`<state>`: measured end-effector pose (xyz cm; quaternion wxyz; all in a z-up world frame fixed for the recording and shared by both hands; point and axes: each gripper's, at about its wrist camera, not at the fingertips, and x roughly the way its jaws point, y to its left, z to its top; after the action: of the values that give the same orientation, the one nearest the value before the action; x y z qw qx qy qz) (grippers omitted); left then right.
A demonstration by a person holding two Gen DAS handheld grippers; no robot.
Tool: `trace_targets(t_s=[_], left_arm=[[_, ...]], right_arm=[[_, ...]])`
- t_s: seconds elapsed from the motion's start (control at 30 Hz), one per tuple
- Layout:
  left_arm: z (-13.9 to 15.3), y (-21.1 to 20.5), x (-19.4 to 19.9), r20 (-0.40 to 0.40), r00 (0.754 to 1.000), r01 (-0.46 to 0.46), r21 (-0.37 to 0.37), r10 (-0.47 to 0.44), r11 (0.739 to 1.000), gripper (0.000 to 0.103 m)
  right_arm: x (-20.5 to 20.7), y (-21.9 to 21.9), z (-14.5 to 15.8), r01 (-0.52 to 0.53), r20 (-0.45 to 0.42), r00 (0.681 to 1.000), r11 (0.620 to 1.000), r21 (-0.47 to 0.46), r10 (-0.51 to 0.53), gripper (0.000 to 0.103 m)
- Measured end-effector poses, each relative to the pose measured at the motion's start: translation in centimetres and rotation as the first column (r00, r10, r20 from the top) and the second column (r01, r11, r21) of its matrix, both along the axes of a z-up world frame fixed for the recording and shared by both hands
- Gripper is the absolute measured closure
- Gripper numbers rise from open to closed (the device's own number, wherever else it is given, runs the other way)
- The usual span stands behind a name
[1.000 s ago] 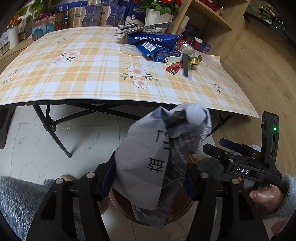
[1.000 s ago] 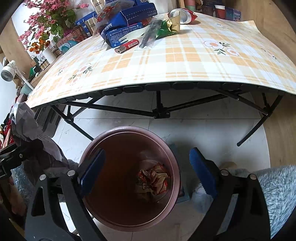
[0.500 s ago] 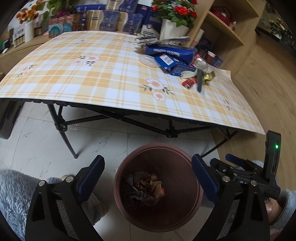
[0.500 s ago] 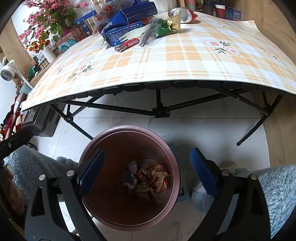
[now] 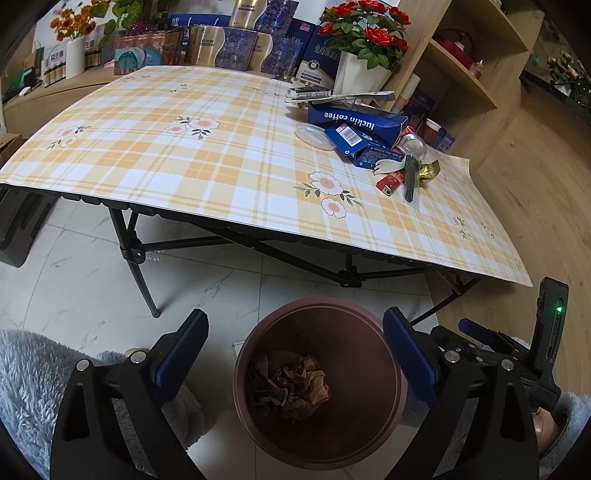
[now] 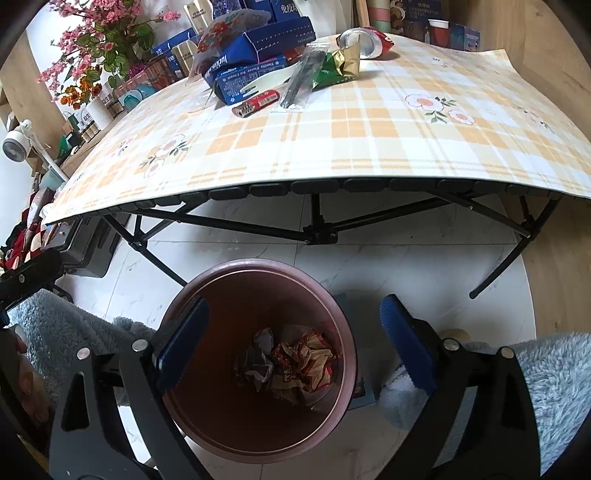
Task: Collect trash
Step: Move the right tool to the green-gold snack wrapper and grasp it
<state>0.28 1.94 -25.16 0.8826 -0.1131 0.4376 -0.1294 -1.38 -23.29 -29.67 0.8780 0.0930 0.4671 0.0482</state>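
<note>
Dropped from the left gripper [image 5: 293,354], crumpled paper [image 5: 267,384] now lies in the bin [image 5: 388,417], at six o'clock below its wide, empty jaws.

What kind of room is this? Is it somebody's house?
Probably a room in a home, though the stacked boxes hint at a small shop. A folding table with a flowery checked cloth, potted roses by wooden shelves, and a bin on tile.

One bin [image 5: 388,424], one table [image 5: 221,173], one lighter [image 5: 389,182], two blue boxes [image 5: 354,118].
</note>
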Motion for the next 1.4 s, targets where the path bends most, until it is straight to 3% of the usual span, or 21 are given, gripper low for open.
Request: trace_targets(t_s=[0.2, 0.47, 0.67, 1.0, 1.23, 1.4], left_arm=[[0.7, 0.5, -0.2, 0.024, 1.000, -0.019, -0.007, 0.019, 1.000, 0.010], [3.3, 0.4, 1.3, 0.079, 0.997, -0.015, -0.026, 0.017, 1.000, 0.010], [6.0, -1.6, 4.7, 0.143, 0.988, 0.048, 0.041, -0.054, 0.998, 0.010], [9.0, -4.4, 12.3, 0.180, 0.980, 0.084, 0.040, -0.090, 0.996, 0.010], [8.0, -4.8, 15.6, 0.151, 0.985, 0.079, 0.023, -0.082, 0.997, 0.010], [6.7, -5.1, 17.1, 0.130, 0.988, 0.076, 0.033, -0.080, 0.997, 0.010]], right_arm=[[-0.4, -0.7, 2.4, 0.015, 0.061, 0.998, 1.000, 0.001, -0.015, 0.010], [1.7, -4.1, 7.7, 0.052, 0.156, 0.987, 0.998, -0.033, -0.046, 0.009], [4.1, -7.7, 10.4, 0.122, 0.192, 0.975, 0.992, -0.033, -0.114, 0.009], [8.0, -8.8, 10.3, 0.118, 0.182, 0.977, 0.992, -0.036, -0.109, 0.009], [12.5, -7.7, 9.2, 0.047, 0.178, 0.984, 0.995, -0.089, -0.030, 0.010], [16.0, -7.9, 8.5, 0.042, 0.185, 0.982, 0.997, -0.059, -0.031, 0.021]])
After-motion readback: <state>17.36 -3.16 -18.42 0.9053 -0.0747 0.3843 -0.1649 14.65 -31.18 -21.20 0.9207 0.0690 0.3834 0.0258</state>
